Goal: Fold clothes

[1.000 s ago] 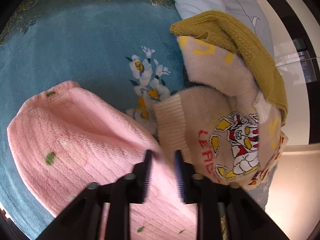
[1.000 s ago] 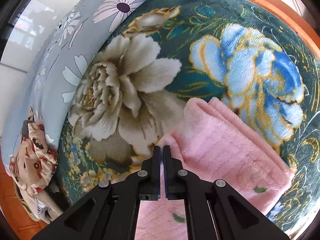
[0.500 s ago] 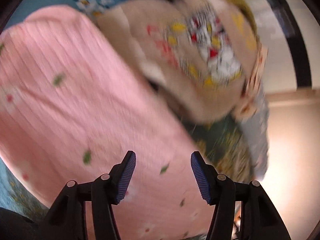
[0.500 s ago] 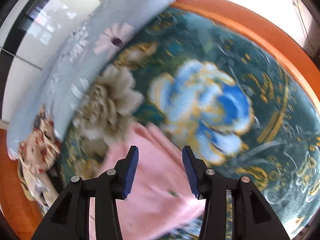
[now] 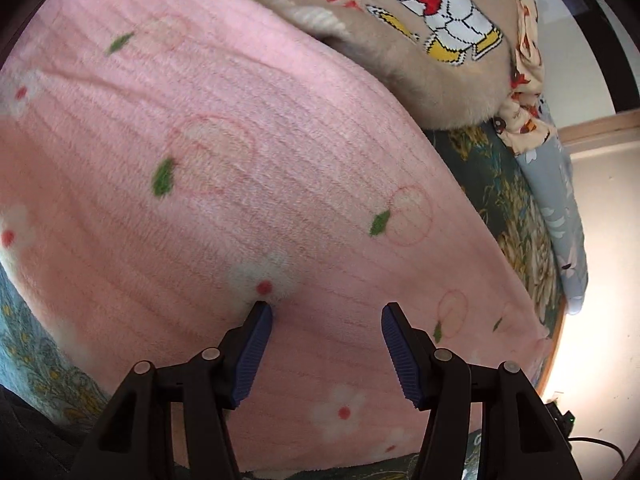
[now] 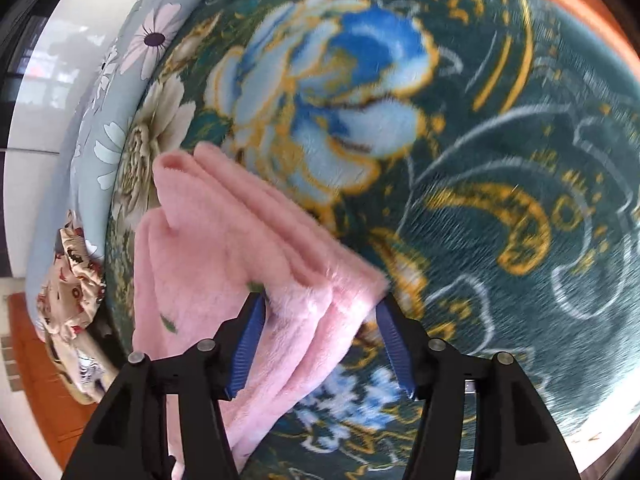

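Both tongs (image 6: 322, 312) have just released pink garment (image 5: 248, 184).

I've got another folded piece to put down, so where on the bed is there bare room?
Bare floral blanket lies right of the pink fleece garment in the right wrist view. It is crowded by the beige cartoon sweater beside the fleece.

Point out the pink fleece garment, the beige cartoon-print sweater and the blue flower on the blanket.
pink fleece garment (image 5: 248, 184): left wrist view, middle of its flat top face.
beige cartoon-print sweater (image 5: 440, 36): left wrist view, on the printed cartoon figure.
blue flower (image 6: 340, 92): right wrist view, centre of the petals on the blanket.
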### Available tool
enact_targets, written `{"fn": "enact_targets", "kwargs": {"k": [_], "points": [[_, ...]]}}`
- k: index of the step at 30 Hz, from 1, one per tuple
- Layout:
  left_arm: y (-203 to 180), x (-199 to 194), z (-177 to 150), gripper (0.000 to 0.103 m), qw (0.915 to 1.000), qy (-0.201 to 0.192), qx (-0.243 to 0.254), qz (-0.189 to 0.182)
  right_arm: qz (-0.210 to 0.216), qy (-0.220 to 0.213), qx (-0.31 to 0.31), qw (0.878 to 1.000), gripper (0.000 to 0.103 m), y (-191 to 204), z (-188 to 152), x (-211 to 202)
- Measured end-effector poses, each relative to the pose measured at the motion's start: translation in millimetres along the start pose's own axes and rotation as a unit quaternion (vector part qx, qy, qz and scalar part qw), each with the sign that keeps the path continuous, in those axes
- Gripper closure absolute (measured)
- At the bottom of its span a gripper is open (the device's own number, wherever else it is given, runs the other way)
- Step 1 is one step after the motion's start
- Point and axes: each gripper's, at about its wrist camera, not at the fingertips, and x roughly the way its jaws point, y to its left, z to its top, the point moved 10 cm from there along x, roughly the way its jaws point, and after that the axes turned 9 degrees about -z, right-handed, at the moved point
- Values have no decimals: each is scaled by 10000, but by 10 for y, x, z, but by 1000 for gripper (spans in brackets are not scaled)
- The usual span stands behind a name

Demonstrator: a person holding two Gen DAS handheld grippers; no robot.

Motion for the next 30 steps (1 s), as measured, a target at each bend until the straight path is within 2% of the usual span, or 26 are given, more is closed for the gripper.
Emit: {"fn": "enact_targets", "kwargs": {"k": [3,6,9,13,15,17,18,21,24,26,28,30], "points": [[20,-43,-13,42,9999,-44,-90,-101,-54,-174,121,9998,43,29,14,0],[57,-91,-7,42,9993,-108,-251,-248,-163,-366,156,9991,81,69,39,-45],[82,-161,3,42,9986,-210,-362,-322,-315,-550,-381,9973,85,201,-7,-198],[113,-190,-10,42,9977,-205,-488,-420,142,-1211,-674,9902,86,230,107,-660],[132,-183,-25,42,9976,-182,-512,-421,-265,-1111,-395,9927,86,-69,188,-559],[158,-200,-38,42,9974,-188,-534,-435,-721,-917,176,9930,86,-446,173,-392],[173,-216,-39,42,9973,-195,-546,-447,-687,-776,486,9934,86,-571,123,-334],[189,-235,-63,42,9970,-190,-588,-476,-350,-902,601,9935,86,-552,80,-465],[188,-252,-68,42,9965,-214,-625,-513,-290,-1101,322,9930,86,-336,91,-734],[186,-291,-74,42,9959,-259,-652,-563,-212,-1387,-130,9900,86,-37,40,-992],[193,-346,-89,42,9955,-307,-663,-607,-119,-1789,-995,9788,86,452,-90,-1310],[197,-407,-93,42,9948,-386,-669,-666,173,-2022,-1991,9587,85,1037,-367,-1504]]}}
